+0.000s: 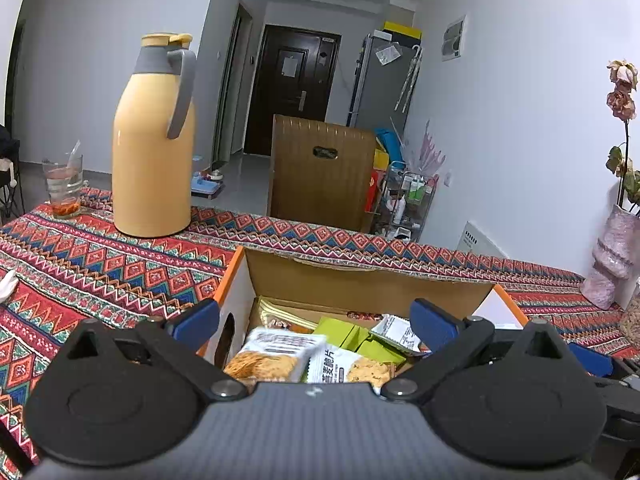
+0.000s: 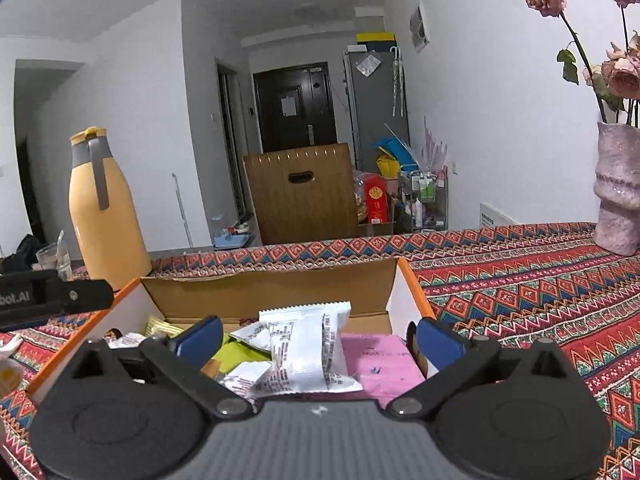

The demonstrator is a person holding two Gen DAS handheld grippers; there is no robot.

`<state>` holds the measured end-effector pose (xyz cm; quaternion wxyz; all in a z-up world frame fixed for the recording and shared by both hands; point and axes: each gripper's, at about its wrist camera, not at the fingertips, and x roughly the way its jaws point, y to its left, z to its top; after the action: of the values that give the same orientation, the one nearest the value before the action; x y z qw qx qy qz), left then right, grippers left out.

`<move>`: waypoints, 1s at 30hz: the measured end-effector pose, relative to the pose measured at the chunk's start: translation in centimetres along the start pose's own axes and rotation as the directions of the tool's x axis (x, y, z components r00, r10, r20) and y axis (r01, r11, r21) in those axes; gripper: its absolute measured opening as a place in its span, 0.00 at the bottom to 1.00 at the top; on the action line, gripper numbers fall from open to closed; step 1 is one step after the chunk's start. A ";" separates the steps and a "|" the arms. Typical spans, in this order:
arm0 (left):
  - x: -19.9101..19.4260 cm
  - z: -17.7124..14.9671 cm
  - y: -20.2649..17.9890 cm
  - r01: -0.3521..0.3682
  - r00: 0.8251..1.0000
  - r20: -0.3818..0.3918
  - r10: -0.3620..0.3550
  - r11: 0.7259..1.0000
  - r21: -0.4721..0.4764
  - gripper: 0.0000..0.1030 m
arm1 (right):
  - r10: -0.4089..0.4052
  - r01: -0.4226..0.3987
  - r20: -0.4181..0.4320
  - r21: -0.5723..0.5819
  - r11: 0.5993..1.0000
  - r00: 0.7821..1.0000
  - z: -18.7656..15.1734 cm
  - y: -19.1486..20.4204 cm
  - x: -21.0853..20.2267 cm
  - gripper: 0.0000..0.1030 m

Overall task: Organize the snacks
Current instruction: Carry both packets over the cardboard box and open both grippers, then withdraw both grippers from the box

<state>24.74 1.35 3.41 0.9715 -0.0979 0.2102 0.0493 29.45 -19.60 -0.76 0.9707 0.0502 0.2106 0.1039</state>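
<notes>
Left gripper (image 1: 314, 322): blue fingers (image 1: 198, 320) spread wide, nothing between the pads. It hangs over the near left part of the box (image 1: 360, 276). Below the gap, inside the box: a blurred cracker packet (image 1: 276, 354), a second cracker packet (image 1: 352, 366) just right of it, green packets (image 1: 352, 338) behind both.

Right gripper (image 2: 318, 338): fingers (image 2: 202, 340) spread wide as well, pads touching nothing. It hangs over the near right part of the box (image 2: 264, 292). A white wrapper (image 2: 308, 354) sits between the fingers, free of both pads, leaning on the other snacks. A pink packet (image 2: 380, 360) lies flat in the box's right side, partly under the wrapper. A green packet (image 2: 236, 354) lies left of the wrapper; a yellow packet (image 2: 158, 326) is at the box's left wall.

Box: open top, orange edges, standing on the patterned cloth (image 1: 100, 264).

Left of the box, farther back on the cloth: yellow flask (image 1: 154, 140), upright, with a glass (image 1: 64, 186) beyond it to the left. Right of the box, well apart: pink vase (image 2: 618, 188) with dried roses (image 2: 618, 72).
</notes>
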 end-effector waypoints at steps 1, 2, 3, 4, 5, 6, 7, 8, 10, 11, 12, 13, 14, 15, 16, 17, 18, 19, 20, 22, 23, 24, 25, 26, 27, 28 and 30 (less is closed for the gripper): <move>-0.1 0.1 0.0 -0.002 1.000 0.004 0.002 1.000 0.001 1.00 | 0.000 0.000 -0.001 -0.001 1.000 1.000 0.0 0.1 0.0 1.00; -0.3 0.2 -0.1 -0.004 1.000 0.009 0.004 1.000 0.003 1.00 | 0.001 -0.001 0.000 0.001 1.000 1.000 0.1 0.1 0.0 1.00; -0.4 0.3 -0.1 -0.007 1.000 0.012 0.007 1.000 0.004 1.00 | 0.001 -0.001 0.002 0.000 1.000 1.000 0.2 0.2 -0.1 1.00; -0.6 0.4 -0.1 -0.010 1.000 0.015 0.010 1.000 0.005 1.00 | -0.002 0.002 0.006 -0.003 1.000 1.000 0.4 0.3 -0.2 1.00; -1.0 0.6 -0.2 -0.010 1.000 0.021 0.010 1.000 0.006 1.00 | -0.004 0.004 0.013 -0.007 1.000 1.000 0.6 0.4 -0.5 1.00; -1.4 0.7 -0.2 -0.011 1.000 0.028 0.011 1.000 0.009 1.00 | -0.006 0.007 0.018 -0.010 1.000 1.000 0.8 0.4 -0.6 1.00; -2.0 0.9 -0.2 -0.013 0.999 0.036 0.012 1.000 0.014 1.00 | -0.010 0.010 0.023 -0.013 1.000 1.000 1.0 0.6 -0.9 1.00; -2.5 1.0 -0.3 -0.012 0.999 0.045 0.011 1.000 0.019 1.00 | -0.012 0.013 0.028 -0.016 1.000 1.000 1.1 0.7 -1.3 1.00; -3.9 1.2 -0.4 -0.006 0.998 0.063 0.004 0.999 0.035 1.00 | -0.013 0.014 0.041 -0.022 1.000 0.999 1.4 0.8 -2.1 1.00; -4.5 1.3 -0.4 -0.002 0.998 0.068 -0.001 0.999 0.041 1.00 | -0.014 0.015 0.047 -0.024 1.000 0.999 1.6 0.8 -2.6 1.00; -5.1 1.3 -0.4 0.004 0.997 0.072 -0.007 0.999 0.045 1.00 | -0.015 0.016 0.056 -0.027 1.000 0.998 1.7 0.9 -3.2 1.00; -5.8 1.3 -0.4 0.012 0.997 0.072 -0.015 0.999 0.046 1.00 | -0.014 0.016 0.062 -0.028 0.999 0.998 1.9 1.0 -3.8 1.00; -6.4 1.3 -0.4 0.019 0.997 0.070 -0.022 0.999 0.048 1.00 | -0.014 0.016 0.068 -0.028 0.999 0.998 2.0 0.9 -4.4 1.00; -7.1 1.3 -0.3 0.025 0.997 0.071 -0.028 0.998 0.050 1.00 | -0.013 0.015 0.073 -0.028 0.999 0.997 2.0 1.0 -5.0 1.00; -7.9 1.1 -0.3 0.028 0.997 0.074 -0.032 0.998 0.053 1.00 | -0.009 0.011 0.079 -0.028 1.000 0.997 2.0 1.0 -5.7 1.00; -8.5 1.0 -0.2 0.028 0.997 0.076 -0.032 0.998 0.059 1.00 | -0.005 0.007 0.084 -0.028 1.000 0.996 2.0 1.1 -6.4 1.00; -9.1 0.8 -0.2 0.026 0.997 0.077 -0.031 0.997 0.066 1.00 | -0.004 0.006 0.089 -0.029 1.000 0.996 1.9 1.1 -7.2 1.00; -9.8 0.5 -0.1 0.026 0.996 0.079 -0.032 0.997 0.078 1.00 | -0.003 0.006 0.094 -0.032 0.999 0.996 1.7 1.1 -8.0 1.00; -10.5 0.2 -0.1 0.027 0.996 0.081 -0.034 0.996 0.091 1.00 | -0.001 0.005 0.100 -0.035 0.999 0.995 1.5 1.1 -8.9 1.00; -11.6 -0.5 0.2 0.016 0.996 0.082 -0.025 0.994 0.105 1.00 | 0.003 0.001 0.108 -0.038 0.999 0.994 1.1 1.1 -10.5 1.00; -12.1 -0.8 0.3 0.013 0.997 0.080 -0.022 0.994 0.108 1.00 | 0.004 0.000 0.110 -0.039 0.999 0.994 0.9 1.1 -11.2 1.00; -12.5 -1.2 0.5 0.014 0.997 0.077 -0.023 0.994 0.110 1.00 | 0.006 -0.001 0.111 -0.040 0.999 0.994 0.6 1.0 -11.9 1.00; -13.0 -1.6 0.7 0.017 0.997 0.074 -0.026 0.994 0.112 1.00 | 0.008 -0.004 0.111 -0.040 0.999 0.994 0.3 1.0 -12.7 1.00; -13.5 -2.1 0.9 0.019 0.997 0.071 -0.027 0.993 0.113 1.00 | 0.011 -0.006 0.110 -0.042 0.999 0.994 0.0 1.0 -13.3 1.00; -14.0 -2.6 1.0 0.018 0.997 0.068 -0.026 0.993 0.115 1.00 | 0.013 -0.008 0.108 -0.044 0.999 0.994 -0.4 1.0 -13.9 1.00; -14.4 -3.0 1.2 0.017 0.998 0.063 -0.024 0.993 0.116 1.00 | 0.016 -0.011 0.106 -0.046 0.999 0.994 -0.9 1.0 -14.7 1.00; -15.3 -4.1 1.5 0.021 0.998 0.052 -0.027 0.992 0.123 1.00 | 0.021 -0.016 0.100 -0.047 0.999 0.995 -1.7 0.9 -15.6 1.00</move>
<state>9.00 1.12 5.88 0.9815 -0.0394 0.1854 0.0273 14.66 -22.09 4.05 0.9800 0.0347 0.1587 0.1150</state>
